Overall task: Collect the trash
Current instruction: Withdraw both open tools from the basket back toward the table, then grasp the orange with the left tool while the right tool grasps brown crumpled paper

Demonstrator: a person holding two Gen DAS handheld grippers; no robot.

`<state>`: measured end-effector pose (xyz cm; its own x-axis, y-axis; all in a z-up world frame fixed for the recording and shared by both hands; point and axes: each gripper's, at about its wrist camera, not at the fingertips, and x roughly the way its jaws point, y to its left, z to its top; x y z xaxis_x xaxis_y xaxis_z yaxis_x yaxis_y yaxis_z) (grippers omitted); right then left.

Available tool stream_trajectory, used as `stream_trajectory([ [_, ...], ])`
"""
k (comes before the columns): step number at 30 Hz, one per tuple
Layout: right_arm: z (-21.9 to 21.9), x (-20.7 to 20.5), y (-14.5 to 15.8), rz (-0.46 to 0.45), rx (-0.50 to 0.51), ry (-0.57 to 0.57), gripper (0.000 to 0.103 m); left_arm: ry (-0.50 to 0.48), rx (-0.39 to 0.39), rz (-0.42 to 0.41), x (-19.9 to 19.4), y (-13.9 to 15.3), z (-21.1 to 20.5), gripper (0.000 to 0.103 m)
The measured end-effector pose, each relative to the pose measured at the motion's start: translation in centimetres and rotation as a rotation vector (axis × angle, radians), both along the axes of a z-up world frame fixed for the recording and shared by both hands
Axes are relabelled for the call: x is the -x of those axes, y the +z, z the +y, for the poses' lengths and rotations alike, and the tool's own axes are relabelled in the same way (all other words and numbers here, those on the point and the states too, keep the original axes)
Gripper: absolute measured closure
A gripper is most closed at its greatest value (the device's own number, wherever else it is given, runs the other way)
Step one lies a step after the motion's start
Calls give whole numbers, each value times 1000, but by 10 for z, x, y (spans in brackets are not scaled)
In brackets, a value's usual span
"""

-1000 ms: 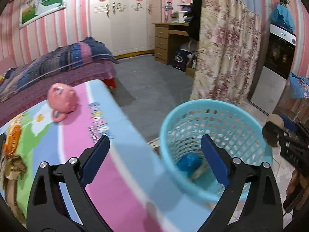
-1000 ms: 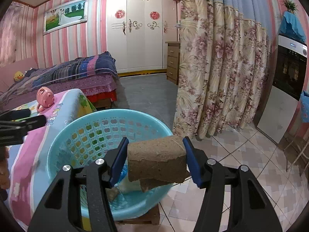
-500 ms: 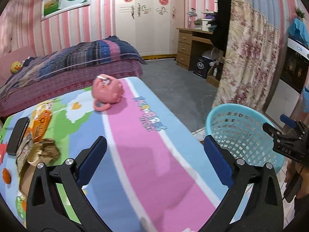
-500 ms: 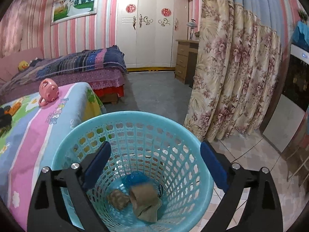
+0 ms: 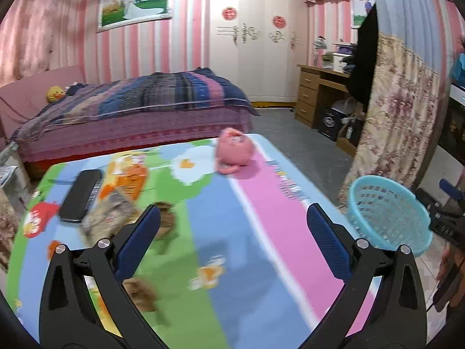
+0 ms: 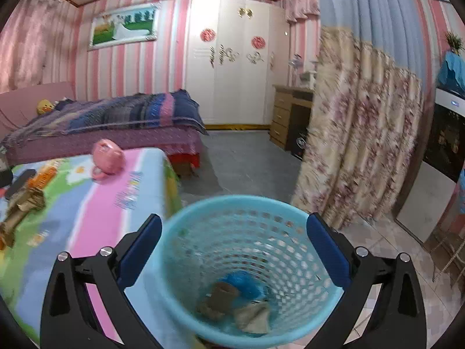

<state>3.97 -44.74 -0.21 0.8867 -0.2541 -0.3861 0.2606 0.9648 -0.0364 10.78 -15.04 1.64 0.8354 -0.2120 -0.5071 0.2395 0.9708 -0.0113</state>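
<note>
A second earlier the right tool (image 6: 234,250) gripped a brown wad over the blue basket (image 6: 186,250); now its jaws were opening with nothing between them, and the wad (image 6: 218,299) lay inside (one piece binned). The left tool (image 5: 232,241), open and empty, had swung toward crumpled scraps (image 5: 110,218) remaining on the worktop (image 5: 261,203)

The counter (image 5: 255,232), under a striped cartoon cloth, fills the lower frame. On it: a pink toy (image 5: 234,149) at upper centre, a black case (image 5: 81,195) at left, crumpled brown scraps (image 5: 110,215) just beside it.
</note>
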Motion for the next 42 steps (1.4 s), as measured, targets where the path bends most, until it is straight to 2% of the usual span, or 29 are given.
stream_trajectory([
  [11, 109, -13, 9, 16, 9, 162, 5, 162, -27, 3, 26, -2, 111, 6],
  [17, 171, -23, 10, 33, 23, 262, 5, 262, -24, 39, 35, -17, 176, 6],
  [23, 223, -33, 5, 48, 28, 328, 5, 338, -15, 75, 39, -34, 222, 6],
  [28, 250, -38, -4, 50, 35, 363, 5, 396, -9, 93, 41, -45, 256, 6],
  [33, 264, -44, -25, 86, 37, 385, 5, 437, -39, 106, 44, -58, 277, 6],
  [42, 290, -44, -35, 107, 110, 451, 5, 502, 18, 169, 47, -86, 309, 6],
])
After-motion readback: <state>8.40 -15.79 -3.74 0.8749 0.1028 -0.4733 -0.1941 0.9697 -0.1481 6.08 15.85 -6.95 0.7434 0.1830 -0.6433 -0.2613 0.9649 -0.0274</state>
